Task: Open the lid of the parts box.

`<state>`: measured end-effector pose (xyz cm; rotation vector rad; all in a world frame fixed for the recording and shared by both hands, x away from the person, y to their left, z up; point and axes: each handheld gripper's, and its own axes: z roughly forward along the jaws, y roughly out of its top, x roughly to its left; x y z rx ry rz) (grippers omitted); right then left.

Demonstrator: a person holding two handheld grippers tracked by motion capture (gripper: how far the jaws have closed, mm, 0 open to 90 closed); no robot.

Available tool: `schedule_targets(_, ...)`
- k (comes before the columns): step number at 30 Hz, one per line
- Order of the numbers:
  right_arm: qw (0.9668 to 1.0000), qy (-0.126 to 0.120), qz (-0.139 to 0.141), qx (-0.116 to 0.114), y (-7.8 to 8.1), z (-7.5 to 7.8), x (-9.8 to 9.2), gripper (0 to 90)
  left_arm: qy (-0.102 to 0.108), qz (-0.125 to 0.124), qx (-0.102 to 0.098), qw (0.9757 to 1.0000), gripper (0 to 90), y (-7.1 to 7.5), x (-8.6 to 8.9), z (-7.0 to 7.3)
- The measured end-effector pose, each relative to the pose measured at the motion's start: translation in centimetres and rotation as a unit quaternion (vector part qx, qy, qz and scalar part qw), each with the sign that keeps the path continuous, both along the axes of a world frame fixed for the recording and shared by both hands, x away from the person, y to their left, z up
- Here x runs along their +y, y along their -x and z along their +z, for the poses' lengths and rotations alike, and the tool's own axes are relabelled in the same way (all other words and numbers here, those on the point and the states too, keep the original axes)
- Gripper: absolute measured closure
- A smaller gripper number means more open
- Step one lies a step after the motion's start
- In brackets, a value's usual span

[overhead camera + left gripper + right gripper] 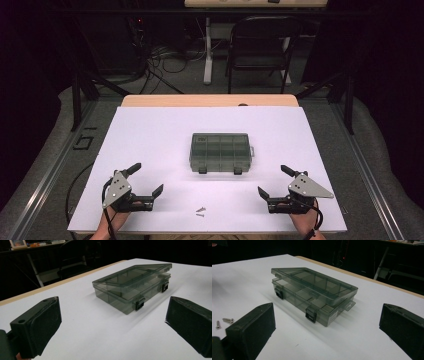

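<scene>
A smoky see-through compartment box (220, 152) lies in the middle of the white board (150, 135), its two black latches facing me. Its lid (135, 273) rests slightly raised over the base. Two small metal screws (201, 212) lie loose near the board's front edge, also seen as screws (223, 322) at the left of the right gripper view. My left gripper (147, 179) rests on the board at the front left, open and holding nothing, with the box (132, 287) ahead of it. My right gripper (273, 181) rests at the front right, open too, facing the box (312, 296).
The wooden table edge (210, 100) shows behind the board. Beyond it stand a black folding chair (260, 45) and a white desk leg (207, 50), with cables on the floor. Metal rails run along both sides of the table.
</scene>
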<state>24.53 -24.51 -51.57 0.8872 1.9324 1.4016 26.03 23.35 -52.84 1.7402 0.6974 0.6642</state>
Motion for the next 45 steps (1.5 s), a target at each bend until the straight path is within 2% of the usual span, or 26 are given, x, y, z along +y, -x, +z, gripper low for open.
schedule_targets(20,1.0000,0.001,0.003,0.009,-0.2,0.0,0.0,0.0,-0.002,-0.005,0.006,1.0000,0.0,-0.1,-0.3,-0.1)
schedule_targets(31,0.9997,0.005,0.005,0.025,-0.7,-0.1,0.0,0.0,-0.003,-0.012,0.016,0.9998,0.0,-0.6,-1.2,-0.2)
schedule_targets(38,0.9993,0.009,0.010,0.035,-1.6,-0.3,0.3,0.0,-0.002,-0.015,0.029,0.9995,0.0,-1.2,-1.6,-0.3)
schedule_targets(45,0.9984,0.021,0.021,0.047,-2.6,-0.6,1.1,0.0,-0.011,-0.020,0.035,0.9991,0.0,-2.1,-2.2,-0.4)
